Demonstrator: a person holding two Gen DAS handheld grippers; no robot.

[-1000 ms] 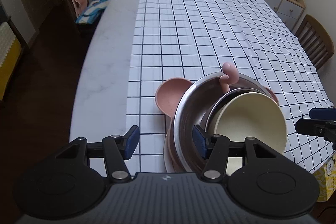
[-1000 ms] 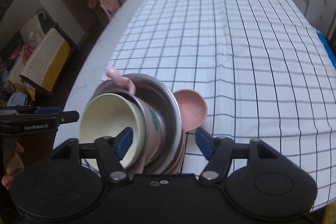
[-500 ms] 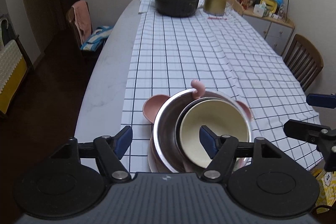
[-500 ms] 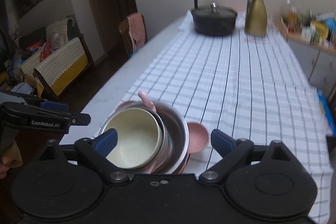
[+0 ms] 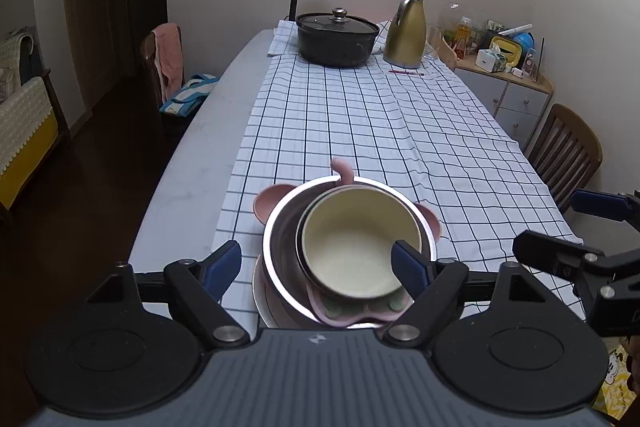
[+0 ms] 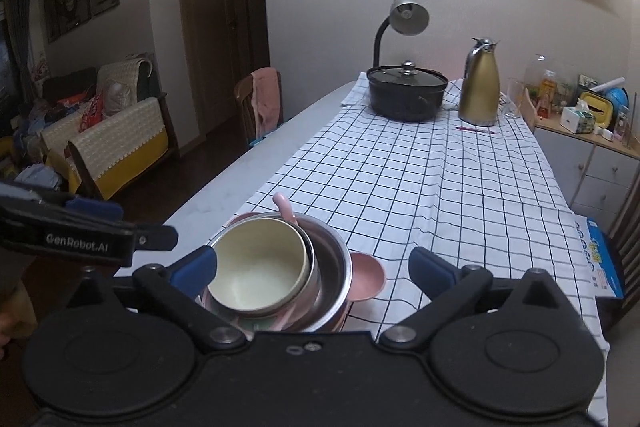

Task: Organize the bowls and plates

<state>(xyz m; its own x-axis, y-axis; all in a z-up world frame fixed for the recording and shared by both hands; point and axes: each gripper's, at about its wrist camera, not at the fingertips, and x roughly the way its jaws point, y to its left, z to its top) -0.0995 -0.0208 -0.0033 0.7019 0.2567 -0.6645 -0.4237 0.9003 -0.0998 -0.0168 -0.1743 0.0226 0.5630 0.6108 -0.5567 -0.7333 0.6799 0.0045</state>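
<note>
Left wrist view: my left gripper has just been opening, wide and empty, above the cream bowl nested in the steel bowl near the table's near edge, right gripper likewise, probably releasing the finished stack.

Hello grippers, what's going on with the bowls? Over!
Left gripper and right gripper just opened, empty. Cream bowl nested in steel bowl. Nothing blocking.

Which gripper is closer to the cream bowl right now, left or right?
Left, slightly, as a judgement. The left gripper frames the cream bowl between open jaws; the right gripper has it by one fingertip, mostly off-centre.
</note>
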